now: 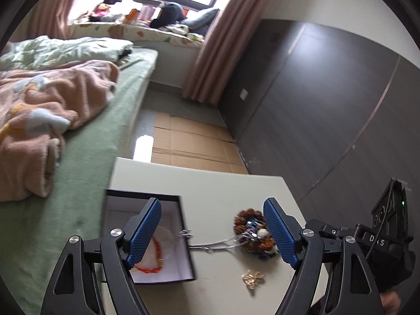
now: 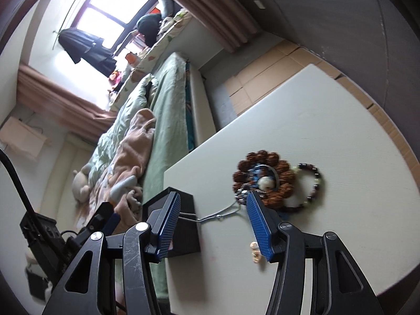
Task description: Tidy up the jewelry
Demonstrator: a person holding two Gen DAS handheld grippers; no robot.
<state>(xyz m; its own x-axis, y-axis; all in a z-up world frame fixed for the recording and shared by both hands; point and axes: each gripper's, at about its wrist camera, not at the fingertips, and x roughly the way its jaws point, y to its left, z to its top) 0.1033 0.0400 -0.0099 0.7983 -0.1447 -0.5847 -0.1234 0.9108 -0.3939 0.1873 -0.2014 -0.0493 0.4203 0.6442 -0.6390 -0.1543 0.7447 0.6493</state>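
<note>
On the pale counter (image 1: 215, 183) beside a bed (image 1: 86, 162) with a green sheet, an open black box (image 1: 183, 225) sits at the left edge. Inside it, on the white lining, lies a red bracelet (image 1: 155, 260) with a gold clasp. The left claw (image 1: 212, 233) hangs over the box and the counter with its blue pads spread wide, holding nothing. A silver chain (image 1: 218, 244) runs from over the box's right wall across the counter to a heap of jewelry, partly in the box and partly out. The heap is a brown beaded bracelet (image 2: 286, 181) with a small white bead and blue pieces piled in its middle (too tangled to sort out). Just right of it, touching, lies a dark bead bracelet (image 2: 315, 186). Nearer the camera, apart from the heap, rests a small gold piece (image 1: 252, 279). The right claw (image 2: 212, 225) stands released above the chain, its pads clear of it and gripping nothing.
</note>
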